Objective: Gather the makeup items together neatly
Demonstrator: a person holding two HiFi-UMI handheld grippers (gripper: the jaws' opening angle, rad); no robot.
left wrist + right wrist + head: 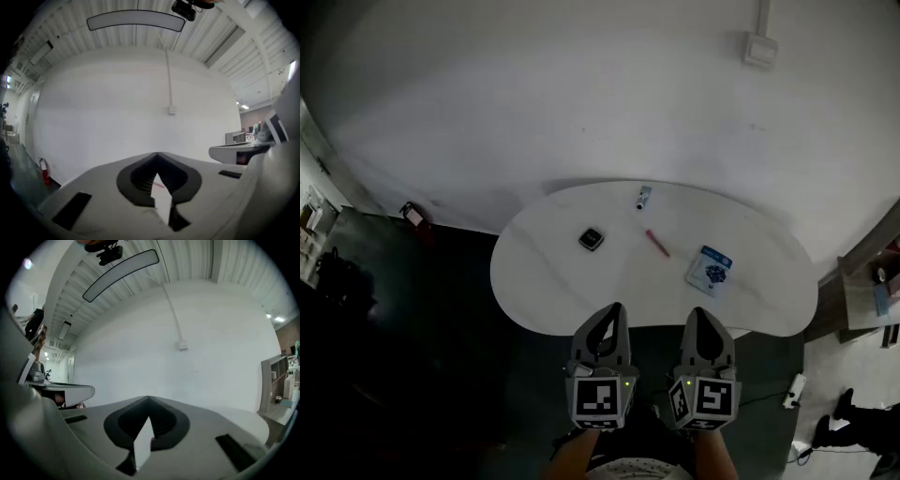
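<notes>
1. Pink stick [657,243]: I judge it light, stiff and prone to rolling. Best pinched mid-length, across its axis.
2. Dark square compact [592,238]: hard, probably slick, so I'd take it by opposite edges. Blue-and-white packet [710,271]: flat and thin, so I'd catch an edge or slide it. Small tube [643,197]: light, may roll.
3. All four lie scattered on the white table [534,281], tube at the far edge.
4. Left gripper [613,309] and right gripper [701,314]: jaws together, nothing between them, at the near edge, touching no item. Compact lies ahead of my left, packet near my right.
</notes>
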